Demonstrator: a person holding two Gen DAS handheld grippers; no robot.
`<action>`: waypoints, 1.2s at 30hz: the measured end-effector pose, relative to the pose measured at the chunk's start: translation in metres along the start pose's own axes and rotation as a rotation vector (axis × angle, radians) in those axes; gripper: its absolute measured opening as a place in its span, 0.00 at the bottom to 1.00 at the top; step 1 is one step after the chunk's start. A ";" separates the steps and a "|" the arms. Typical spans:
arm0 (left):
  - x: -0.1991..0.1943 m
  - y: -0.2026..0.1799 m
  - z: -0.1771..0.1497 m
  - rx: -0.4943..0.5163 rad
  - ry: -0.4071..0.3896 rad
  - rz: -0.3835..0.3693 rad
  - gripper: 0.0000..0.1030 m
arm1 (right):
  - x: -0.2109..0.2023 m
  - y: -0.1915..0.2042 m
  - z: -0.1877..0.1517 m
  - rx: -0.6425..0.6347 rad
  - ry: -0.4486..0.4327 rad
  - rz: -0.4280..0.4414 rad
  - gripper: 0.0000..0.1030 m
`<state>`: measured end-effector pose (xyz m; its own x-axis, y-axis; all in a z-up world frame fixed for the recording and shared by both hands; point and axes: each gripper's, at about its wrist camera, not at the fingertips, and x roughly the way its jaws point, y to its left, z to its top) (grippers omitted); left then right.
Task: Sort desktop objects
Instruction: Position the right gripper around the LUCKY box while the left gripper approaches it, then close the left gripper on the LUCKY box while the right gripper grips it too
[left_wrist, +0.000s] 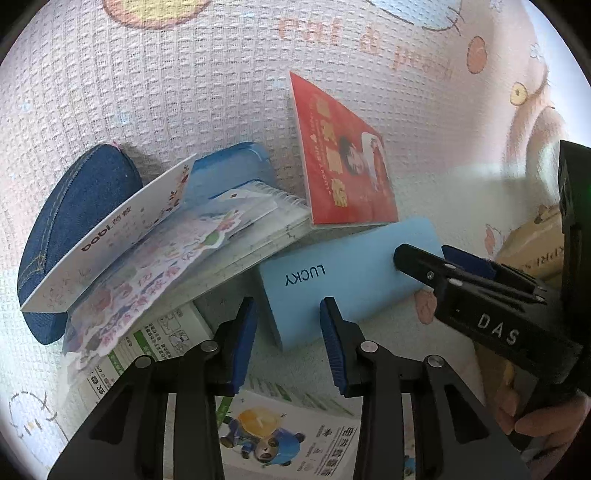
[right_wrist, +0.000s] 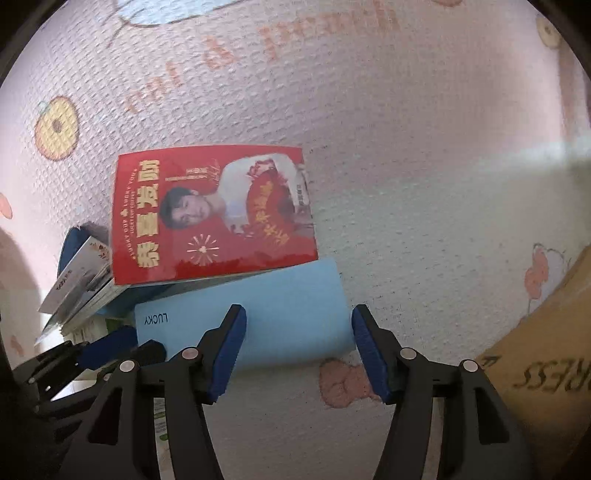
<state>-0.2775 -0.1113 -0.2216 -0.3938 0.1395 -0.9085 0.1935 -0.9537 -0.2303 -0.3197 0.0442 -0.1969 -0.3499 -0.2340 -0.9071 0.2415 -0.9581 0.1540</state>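
A light blue "LUCKY" notebook (left_wrist: 332, 269) (right_wrist: 258, 317) lies on the patterned cloth. A red card with a man's photo (left_wrist: 343, 162) (right_wrist: 210, 210) leans on its far edge. Left of them lies a pile: a spiral notebook with stickers (left_wrist: 207, 240), a white "bobi" card (left_wrist: 110, 229), a denim pouch (left_wrist: 74, 221) and a blue case (left_wrist: 232, 166). My left gripper (left_wrist: 288, 325) is open, just short of the notebook's near corner. My right gripper (right_wrist: 295, 343) is open, its fingers straddling the notebook's right end; it shows in the left wrist view (left_wrist: 424, 266).
Printed leaflets (left_wrist: 288, 435) lie under my left gripper. A brown cardboard box (right_wrist: 546, 350) (left_wrist: 532, 240) stands at the right. The pink-and-white cartoon tablecloth (right_wrist: 406, 147) covers the table.
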 end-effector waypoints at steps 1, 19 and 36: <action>-0.002 0.003 -0.002 0.009 -0.001 -0.005 0.35 | -0.002 0.005 -0.003 -0.011 -0.002 -0.005 0.57; -0.013 0.042 -0.049 0.099 0.137 -0.254 0.33 | -0.063 0.020 -0.126 0.161 0.069 0.134 0.56; -0.018 0.044 -0.062 0.083 0.072 -0.231 0.36 | -0.053 -0.012 -0.132 0.314 0.015 0.228 0.56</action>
<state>-0.2064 -0.1391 -0.2369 -0.3536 0.3722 -0.8581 0.0301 -0.9124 -0.4082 -0.1847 0.0898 -0.2023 -0.3052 -0.4463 -0.8412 0.0220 -0.8864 0.4623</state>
